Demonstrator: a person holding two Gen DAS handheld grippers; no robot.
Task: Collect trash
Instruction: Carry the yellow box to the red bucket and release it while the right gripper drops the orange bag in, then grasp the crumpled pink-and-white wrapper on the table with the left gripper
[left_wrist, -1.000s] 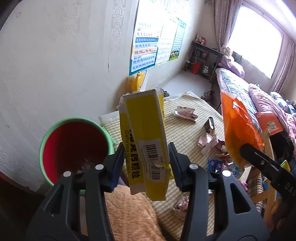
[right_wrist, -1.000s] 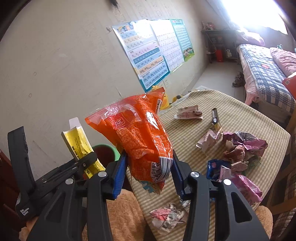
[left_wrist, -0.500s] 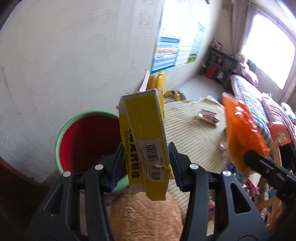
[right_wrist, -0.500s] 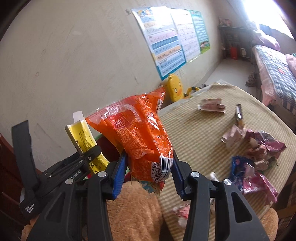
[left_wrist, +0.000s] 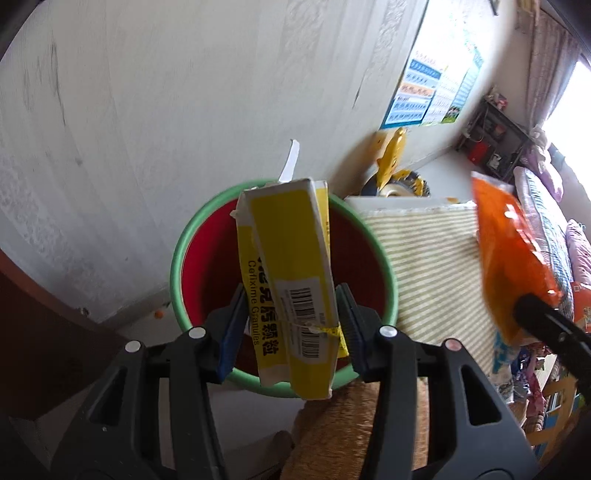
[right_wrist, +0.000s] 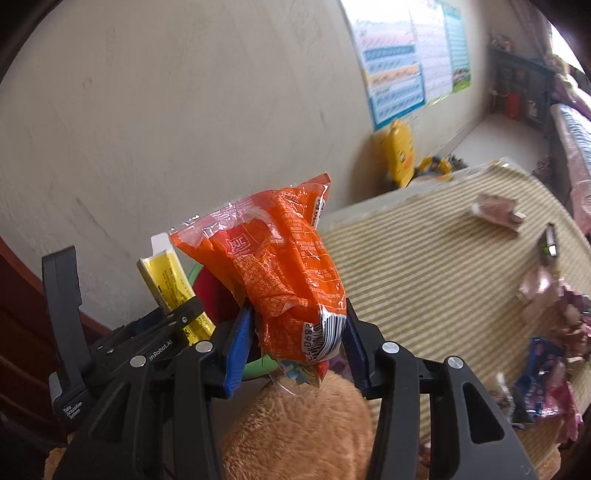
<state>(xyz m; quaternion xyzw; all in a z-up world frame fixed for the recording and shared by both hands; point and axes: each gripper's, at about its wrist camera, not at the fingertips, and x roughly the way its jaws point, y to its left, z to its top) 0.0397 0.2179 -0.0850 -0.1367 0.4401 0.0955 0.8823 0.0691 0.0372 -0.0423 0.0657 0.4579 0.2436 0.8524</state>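
Glossy plastic wrapper (right_wrist: 288, 273); matt, seemingly cardboard box (left_wrist: 291, 273).

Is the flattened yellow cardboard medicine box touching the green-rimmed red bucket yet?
Cannot tell. In the left wrist view the yellow box, clamped in the left gripper, overlaps the bucket opening, but no contact or gap shows plainly.

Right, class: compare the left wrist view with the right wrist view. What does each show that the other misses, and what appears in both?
Only the left wrist view shows the bin's whole green rim and red inside, directly beyond the yellow box.

Only the right wrist view shows the wrappers scattered over the striped tablecloth.

Both show the yellow box, the orange bag, the tablecloth, the wall posters and the yellow duck toy.
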